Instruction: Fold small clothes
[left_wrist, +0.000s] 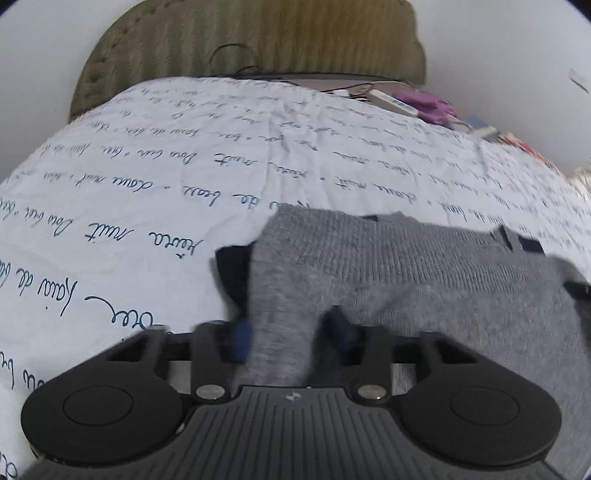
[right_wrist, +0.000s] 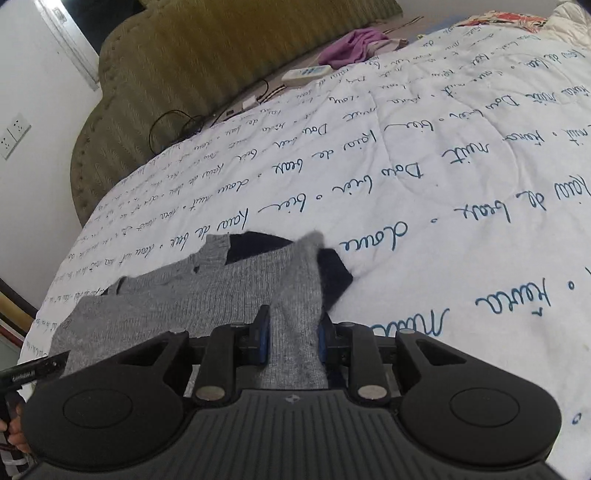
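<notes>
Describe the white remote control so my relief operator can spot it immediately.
Start at the olive-green padded headboard and drop to the near edge of the white script-printed quilt. The slim white remote control lies there flat, beside the crumpled purple cloth; it is hard, rectangular, with small blue buttons.

A white quilted bedspread (right_wrist: 424, 192) printed with rows of blue handwritten script covers the bed and fills most of both views. At its far edge stands an olive-green padded headboard (right_wrist: 207, 62) with vertical ribbing and a studded border. A thin black cable (right_wrist: 173, 125) loops against the headboard's foot at about 10 o'clock in the right wrist view. A white remote control (right_wrist: 306, 74) with blue buttons lies at 12 o'clock, just beside a crumpled purple cloth (right_wrist: 354, 44). A red floral-patterned fabric (right_wrist: 506, 18) sits at 1 o'clock. A white wall socket plate (right_wrist: 13, 134) hangs at 9 o'clock.
</notes>
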